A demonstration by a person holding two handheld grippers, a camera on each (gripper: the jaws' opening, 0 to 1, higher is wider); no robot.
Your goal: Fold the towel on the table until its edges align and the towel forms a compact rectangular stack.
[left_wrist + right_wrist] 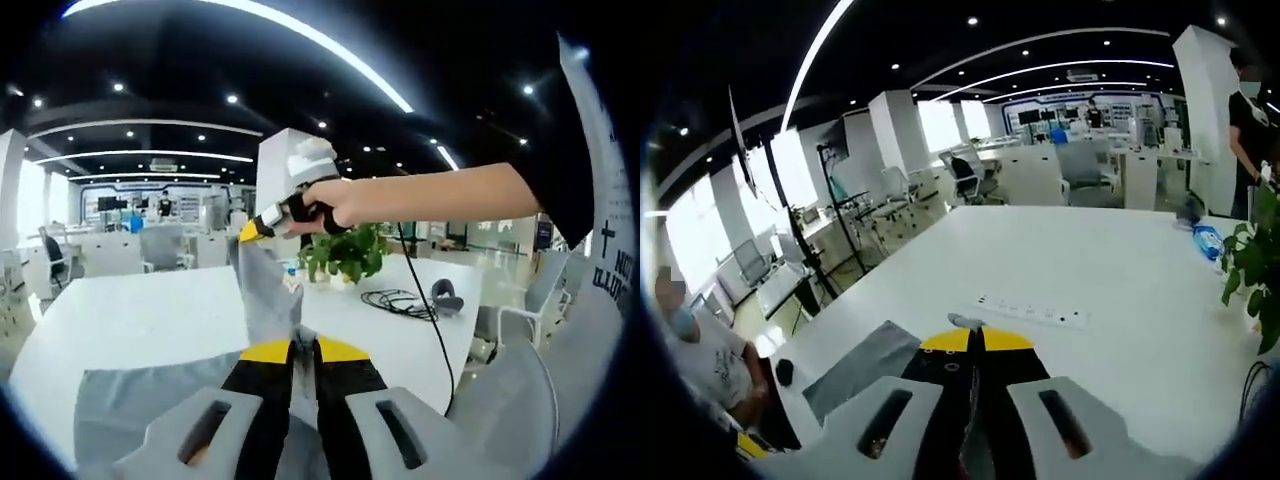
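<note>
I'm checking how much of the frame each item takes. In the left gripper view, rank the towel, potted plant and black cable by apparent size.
1. towel, though nearest the camera
2. potted plant
3. black cable, coil only; looks close to the plant

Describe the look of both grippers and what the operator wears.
Left gripper and right gripper: black jaws with yellow tips on light grey bodies with slotted openings. In the left gripper view, the person's hand grips a black handle; a dark short sleeve shows above.
</note>
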